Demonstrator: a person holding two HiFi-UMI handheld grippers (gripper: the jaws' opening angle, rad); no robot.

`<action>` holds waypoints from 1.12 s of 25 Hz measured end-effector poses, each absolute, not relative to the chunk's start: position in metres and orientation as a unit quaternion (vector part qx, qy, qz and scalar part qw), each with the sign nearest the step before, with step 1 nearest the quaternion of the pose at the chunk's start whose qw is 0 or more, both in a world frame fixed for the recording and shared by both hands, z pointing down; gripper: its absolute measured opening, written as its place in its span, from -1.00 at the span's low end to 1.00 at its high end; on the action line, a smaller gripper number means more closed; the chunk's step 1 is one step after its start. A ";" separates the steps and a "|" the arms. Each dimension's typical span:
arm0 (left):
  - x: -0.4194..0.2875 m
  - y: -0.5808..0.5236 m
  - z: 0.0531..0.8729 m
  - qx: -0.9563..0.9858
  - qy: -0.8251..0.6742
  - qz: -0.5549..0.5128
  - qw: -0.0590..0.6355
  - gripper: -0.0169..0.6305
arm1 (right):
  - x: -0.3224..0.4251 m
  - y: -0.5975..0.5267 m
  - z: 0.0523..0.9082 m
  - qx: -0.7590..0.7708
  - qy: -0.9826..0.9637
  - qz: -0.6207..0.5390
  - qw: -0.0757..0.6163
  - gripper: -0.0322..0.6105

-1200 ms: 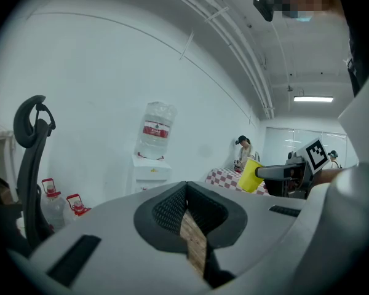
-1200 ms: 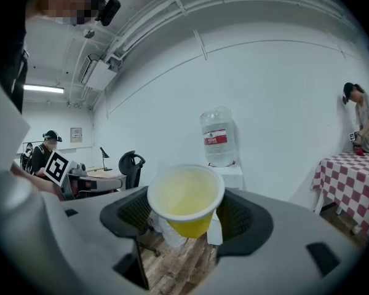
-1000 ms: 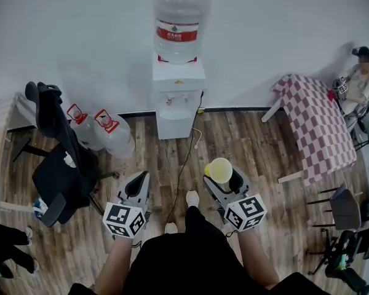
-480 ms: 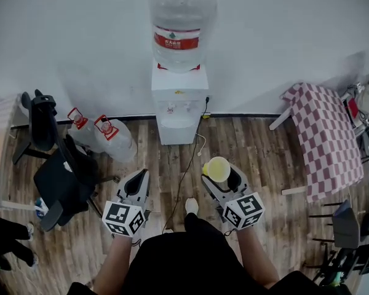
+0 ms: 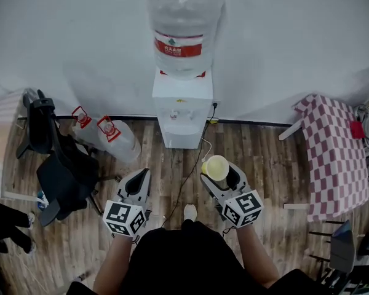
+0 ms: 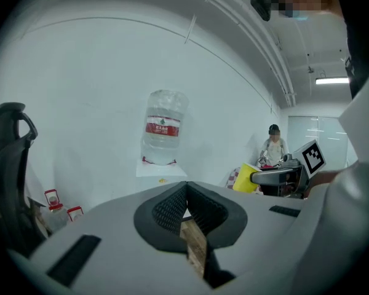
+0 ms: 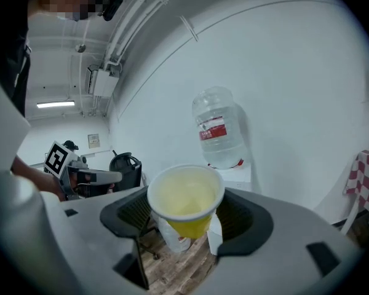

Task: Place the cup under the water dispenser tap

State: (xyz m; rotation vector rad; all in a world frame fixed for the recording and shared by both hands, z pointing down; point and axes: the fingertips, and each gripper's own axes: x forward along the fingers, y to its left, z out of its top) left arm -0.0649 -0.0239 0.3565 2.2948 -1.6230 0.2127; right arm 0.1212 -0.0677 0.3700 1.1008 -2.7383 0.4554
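Carrying step — the right tool (image 5: 219, 172) grips the yellow cup (image 5: 217, 166), well apart from the water dispenser (image 5: 182, 103) at 12 o'clock. Left tool (image 5: 141, 178) pinched together, empty. Next — go closer, then slide it in low.

Against the wall ahead, water dispenser (image 5: 181, 112), bottle (image 5: 183, 29) atop; spare bottles (image 5: 114, 139) and chair (image 5: 58, 171) left; table (image 5: 332, 155) right; likely a cable (image 5: 194, 165) before.

Bottle label (image 5: 179, 45) print illegible

Bright, even indoor light; strong fisheye edge distortion.
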 end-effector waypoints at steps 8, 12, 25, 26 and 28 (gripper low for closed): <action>-0.054 -0.055 0.364 0.787 -0.588 0.080 0.168 -0.91 | 0.132 -0.108 0.381 0.341 -0.923 0.156 0.089 0.14; -0.050 -0.061 0.371 0.782 -0.592 0.085 0.177 -0.91 | 0.132 -0.122 0.385 0.331 -0.926 0.156 0.094 0.14; -0.070 -0.087 0.393 0.778 -0.589 0.084 0.202 -0.91 | 0.091 -0.146 0.407 0.309 -0.929 0.166 0.117 0.14; -0.071 -0.092 0.396 0.780 -0.585 0.085 0.204 -0.91 | 0.086 -0.150 0.409 0.309 -0.929 0.164 0.119 0.14; -0.074 -0.103 0.402 0.785 -0.577 0.087 0.207 -0.91 | 0.076 -0.159 0.415 0.314 -0.928 0.162 0.121 0.14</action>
